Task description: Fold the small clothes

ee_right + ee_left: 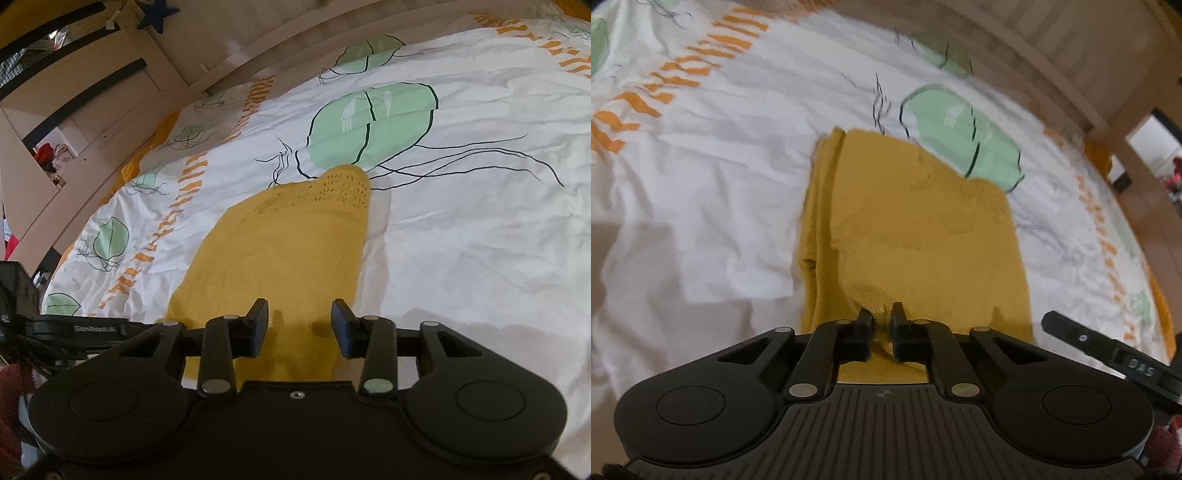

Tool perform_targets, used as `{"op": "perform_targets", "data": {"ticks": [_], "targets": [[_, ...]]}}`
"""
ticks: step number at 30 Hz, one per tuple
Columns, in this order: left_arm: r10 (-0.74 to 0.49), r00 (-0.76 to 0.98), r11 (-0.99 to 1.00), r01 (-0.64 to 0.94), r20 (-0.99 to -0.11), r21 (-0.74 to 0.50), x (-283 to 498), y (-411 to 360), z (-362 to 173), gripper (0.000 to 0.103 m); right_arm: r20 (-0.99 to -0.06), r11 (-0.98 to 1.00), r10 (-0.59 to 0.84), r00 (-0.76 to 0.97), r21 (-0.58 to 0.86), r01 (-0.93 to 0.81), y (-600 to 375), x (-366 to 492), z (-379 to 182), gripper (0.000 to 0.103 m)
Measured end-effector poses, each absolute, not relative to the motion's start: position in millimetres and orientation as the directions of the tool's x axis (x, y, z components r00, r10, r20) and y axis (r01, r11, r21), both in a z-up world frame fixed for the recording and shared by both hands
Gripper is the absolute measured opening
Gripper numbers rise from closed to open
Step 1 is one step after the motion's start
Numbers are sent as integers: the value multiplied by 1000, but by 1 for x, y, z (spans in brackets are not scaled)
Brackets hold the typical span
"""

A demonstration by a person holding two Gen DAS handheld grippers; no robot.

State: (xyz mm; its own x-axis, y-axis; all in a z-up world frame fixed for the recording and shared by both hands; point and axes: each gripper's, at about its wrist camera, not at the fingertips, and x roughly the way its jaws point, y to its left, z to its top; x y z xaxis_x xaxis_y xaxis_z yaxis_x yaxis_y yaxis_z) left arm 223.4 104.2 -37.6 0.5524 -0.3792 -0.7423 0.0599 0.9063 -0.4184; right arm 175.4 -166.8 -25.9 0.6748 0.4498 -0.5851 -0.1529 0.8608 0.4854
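A mustard-yellow knit garment (916, 229) lies folded on the bed, with stacked edges along its left side. In the left wrist view my left gripper (882, 314) is shut on the garment's near edge, and a small ridge of yellow knit bunches up between the two fingertips. In the right wrist view the same garment (288, 240) narrows to a lacy-knit end by a green print. My right gripper (300, 314) stands open over the garment's near right part, its blue pads apart and gripping nothing. Its body hides the fabric directly below.
The bed is covered by a white duvet (461, 240) printed with green jellyfish and orange stripes, wrinkled all over. A pale wooden bed rail (155, 96) runs along the far side, with shelves behind it. A black part of the other gripper (1108, 354) shows at lower right.
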Motion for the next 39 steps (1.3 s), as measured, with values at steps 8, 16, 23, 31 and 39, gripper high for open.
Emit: {"op": "perform_targets", "data": {"ticks": [8,16,23,31,39], "targets": [[-398,535,888,18,-746,-460,204,124,-54,9,-602,873,436,669,465,-151,-172,185,-28,52],[-425,629,871,89,-651,-483,202,127,-36,54,-598,878,424,680,455,-149,-179,212,-26,76],[-425,555,862,5,-715,-508,225,134,-56,66,-593,840,472,652,527,-129,-183,246,-37,88],[-480,472,850,43,-739,-524,249,122,-72,68,-603,801,535,592,586,-128,-178,273,-60,92],[-568,429,801,89,-703,-592,264,114,-78,69,-548,741,601,582,655,-149,-174,292,-67,92]]}}
